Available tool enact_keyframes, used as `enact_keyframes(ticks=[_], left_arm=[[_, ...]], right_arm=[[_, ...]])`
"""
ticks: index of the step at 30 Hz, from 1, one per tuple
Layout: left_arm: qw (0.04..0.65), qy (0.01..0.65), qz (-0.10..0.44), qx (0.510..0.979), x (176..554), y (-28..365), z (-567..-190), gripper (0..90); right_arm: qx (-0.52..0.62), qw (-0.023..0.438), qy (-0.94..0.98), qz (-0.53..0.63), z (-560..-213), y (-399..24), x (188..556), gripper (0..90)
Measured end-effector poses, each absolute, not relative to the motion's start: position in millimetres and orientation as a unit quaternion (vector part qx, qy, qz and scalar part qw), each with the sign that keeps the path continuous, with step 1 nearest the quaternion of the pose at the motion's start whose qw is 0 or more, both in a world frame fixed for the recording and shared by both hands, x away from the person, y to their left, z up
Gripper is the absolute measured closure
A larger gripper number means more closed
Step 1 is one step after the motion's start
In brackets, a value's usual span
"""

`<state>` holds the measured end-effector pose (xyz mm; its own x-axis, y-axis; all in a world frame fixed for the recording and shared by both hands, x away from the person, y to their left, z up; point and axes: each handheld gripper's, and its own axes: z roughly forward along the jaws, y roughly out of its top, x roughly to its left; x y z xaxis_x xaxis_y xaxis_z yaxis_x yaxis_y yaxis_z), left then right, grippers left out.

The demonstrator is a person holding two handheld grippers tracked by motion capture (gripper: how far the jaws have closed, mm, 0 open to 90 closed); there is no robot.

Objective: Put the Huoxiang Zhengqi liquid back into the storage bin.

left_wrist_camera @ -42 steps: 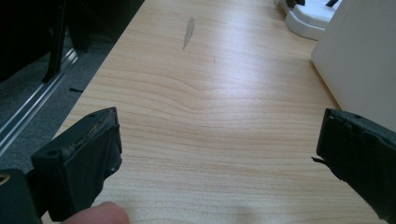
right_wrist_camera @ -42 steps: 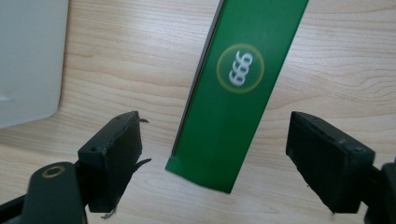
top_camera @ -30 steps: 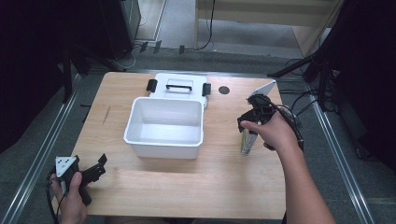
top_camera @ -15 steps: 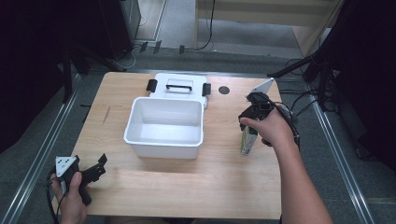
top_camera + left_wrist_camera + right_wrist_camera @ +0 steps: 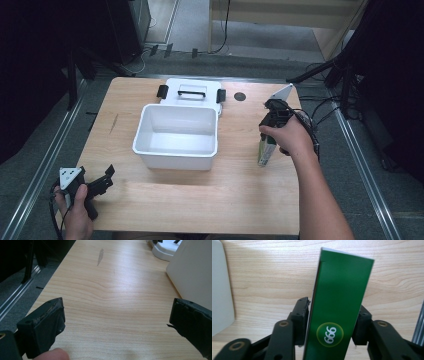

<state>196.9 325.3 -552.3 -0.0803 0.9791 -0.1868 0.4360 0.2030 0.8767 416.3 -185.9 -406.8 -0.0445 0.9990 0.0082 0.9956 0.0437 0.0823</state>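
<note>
Right of the white bin (image 5: 176, 131), the right gripper (image 5: 272, 125) clamped a green box (image 5: 338, 315) upright, barely shifted over the past second and seemingly just off the table (image 5: 200, 200). Likely it was headed for the bin. The left gripper (image 5: 102, 180) rested open, empty, near the table's corner.

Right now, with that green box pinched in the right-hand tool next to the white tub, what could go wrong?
The right gripper squeezes the tall green box by its narrow sides, so the thin carton might crush or twist free. The box stands upright on the table, so it could topple if released. If it is swung toward the white tub, it may clip the rim.
</note>
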Motion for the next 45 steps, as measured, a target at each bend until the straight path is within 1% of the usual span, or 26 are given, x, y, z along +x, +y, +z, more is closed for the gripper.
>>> enact_keyframes(ticks=[1,2,6,12,14,15,16,17,18,24,27,29,30,31,39,45], left_arm=[[0.412,0.657,0.329,0.539,196.9,325.3,-552.3,1.0],[0.412,0.657,0.329,0.538,197.0,325.3,-552.3,1.0],[0.412,0.658,0.328,0.538,197.0,325.5,-552.3,1.1],[0.412,0.658,0.327,0.539,197.1,325.6,-552.3,1.0],[0.412,0.658,0.327,0.539,197.1,325.6,-552.3,1.0],[0.412,0.658,0.328,0.539,197.1,325.6,-552.3,1.1],[0.412,0.658,0.327,0.539,197.1,325.6,-552.3,1.1],[0.412,0.658,0.327,0.539,197.1,325.6,-552.3,1.1],[0.412,0.658,0.327,0.539,197.1,325.6,-552.3,1.1],[0.413,0.658,0.327,0.539,197.1,325.8,-552.3,1.1],[0.413,0.658,0.326,0.539,197.1,326.0,-552.3,1.0],[0.413,0.658,0.325,0.539,197.1,326.2,-552.3,1.1],[0.413,0.658,0.325,0.539,197.1,326.2,-552.3,1.0],[0.414,0.658,0.325,0.539,197.1,326.3,-552.3,1.1],[0.413,0.658,0.324,0.539,197.1,326.5,-552.3,1.1],[0.413,0.658,0.324,0.540,197.1,326.4,-552.2,1.1]], right_arm=[[0.687,0.028,0.725,0.033,-406.4,-185.7,415.8,62.1],[0.681,0.034,0.731,0.028,-406.0,-185.6,415.0,63.9],[0.645,0.037,0.762,0.036,-405.9,-187.1,412.5,64.4],[0.588,0.018,0.806,0.061,-405.9,-191.5,410.1,64.8],[0.560,0.018,0.826,0.067,-405.7,-190.4,407.5,64.9],[0.531,0.023,0.845,0.066,-404.9,-188.3,405.2,64.9],[0.531,0.023,0.845,0.066,-404.9,-188.3,405.2,64.9],[0.502,0.033,0.862,0.064,-403.0,-185.1,402.9,64.9],[0.502,0.033,0.862,0.064,-403.0,-185.1,402.9,64.9],[0.408,0.067,0.909,0.061,-392.1,-173.6,394.8,64.8],[0.342,0.081,0.934,0.065,-385.9,-166.0,388.3,64.8],[0.311,0.083,0.944,0.069,-382.5,-163.5,385.5,64.8],[0.266,0.091,0.957,0.075,-379.2,-160.6,381.8,64.8],[0.250,0.094,0.961,0.078,-377.4,-159.3,380.2,64.8],[0.176,0.105,0.974,0.091,-364.1,-155.6,373.7,64.7],[0.131,0.103,0.982,0.092,-356.8,-152.4,368.2,64.5]])
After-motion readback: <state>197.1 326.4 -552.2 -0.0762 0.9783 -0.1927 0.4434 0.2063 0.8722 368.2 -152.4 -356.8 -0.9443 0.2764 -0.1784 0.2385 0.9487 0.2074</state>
